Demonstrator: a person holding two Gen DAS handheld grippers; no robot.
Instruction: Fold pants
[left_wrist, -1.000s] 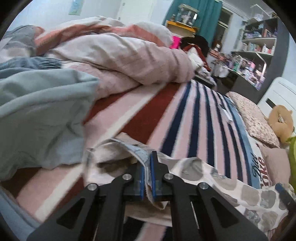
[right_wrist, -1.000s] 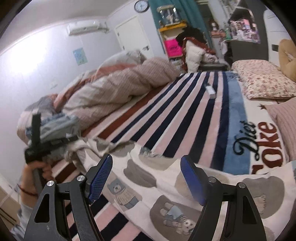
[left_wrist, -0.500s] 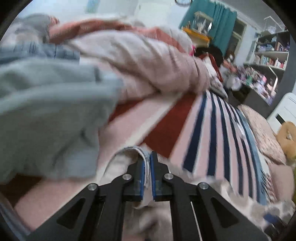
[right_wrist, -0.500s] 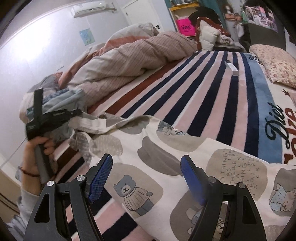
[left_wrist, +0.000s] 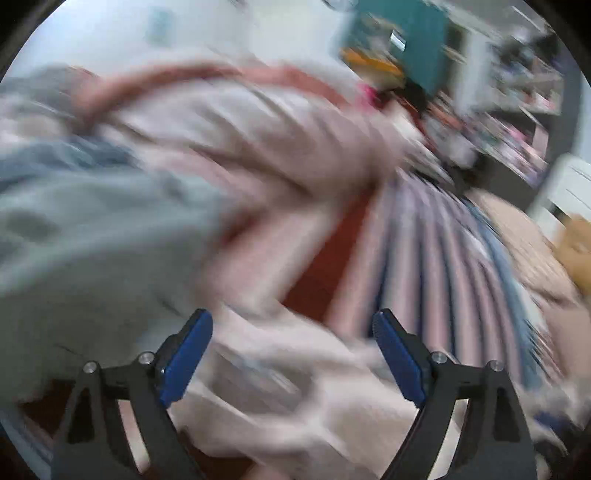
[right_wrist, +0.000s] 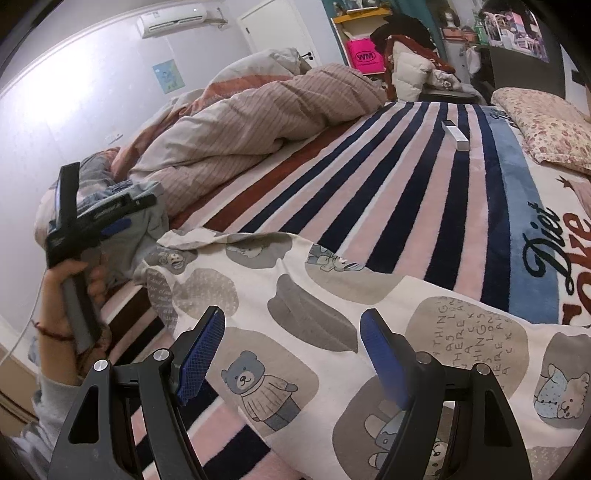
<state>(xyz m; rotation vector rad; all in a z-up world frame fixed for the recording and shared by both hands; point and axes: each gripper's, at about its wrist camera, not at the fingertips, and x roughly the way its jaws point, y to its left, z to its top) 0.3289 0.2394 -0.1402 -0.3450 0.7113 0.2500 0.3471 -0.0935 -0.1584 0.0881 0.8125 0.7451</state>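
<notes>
Left gripper (left_wrist: 291, 354), in the blurred left wrist view, has its jaws opening, pads spread wide with nothing clamped; pale cloth of the pants (left_wrist: 280, 373) lies loose below and between them, evidently just set down on the striped blanket (left_wrist: 424, 258). Right gripper (right_wrist: 291, 354), in the right wrist view, stands apart and empty, hovering low over the bear-print pants (right_wrist: 332, 295), which spread across the lower frame. At left, a hand (right_wrist: 74, 288) holds the other tool beside the pants' crumpled end.
</notes>
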